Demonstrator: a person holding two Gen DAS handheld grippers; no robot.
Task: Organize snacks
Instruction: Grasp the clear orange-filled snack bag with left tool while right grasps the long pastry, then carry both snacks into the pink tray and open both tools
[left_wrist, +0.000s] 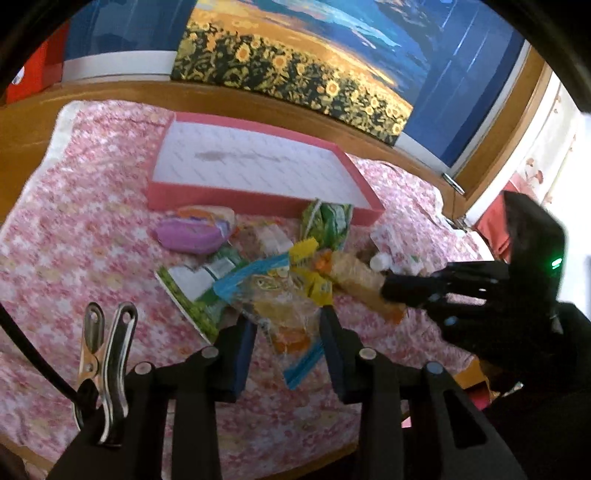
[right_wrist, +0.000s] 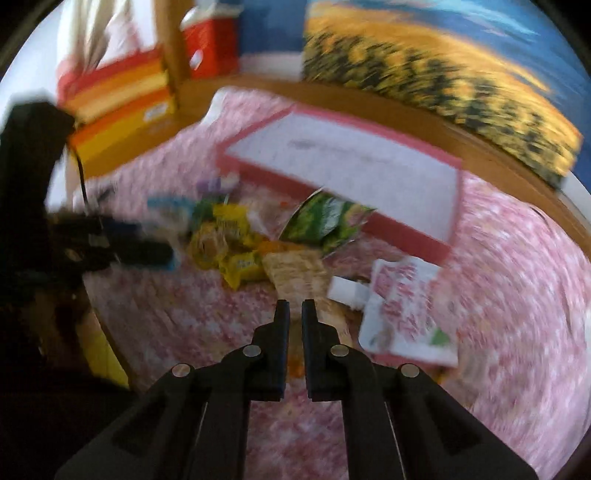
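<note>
— Snacks (left_wrist: 280, 273), where are they?

— All in a loose heap on the floral cloth (left_wrist: 74, 221), just in front of the pink tray (left_wrist: 258, 195). None lie inside the tray.

— What's nearest the tray?

— A green packet (left_wrist: 327, 221) leans on the tray's front wall near its right corner. A purple packet (left_wrist: 188, 236) lies just in front of the same wall, further left. Yellow packets (left_wrist: 314, 273) and a tan cracker packet (left_wrist: 354, 273) sit a little further out from the tray, in the middle of the heap. A pink-and-white packet (right_wrist: 402, 306) lies off the tray's right front corner.

— And the left gripper (left_wrist: 286, 319)?

— It's on the side of the heap away from the tray, pointing down at an angle. Its jaws are fairly narrow and closed on a clear packet with blue edges (left_wrist: 258, 284), one pad on each side of it.

— The right gripper (right_wrist: 295, 306)?

— Its jaws are drawn almost together, with only a slit between them. It reaches in from the right, its tips at the near end of the tan cracker packet. Its own view is blurred, so I cannot tell whether it pinches the wrapper.

— Anything behind the tray?

— A sunflower picture (left_wrist: 295, 66) stands beyond the tray's far edge.
</note>
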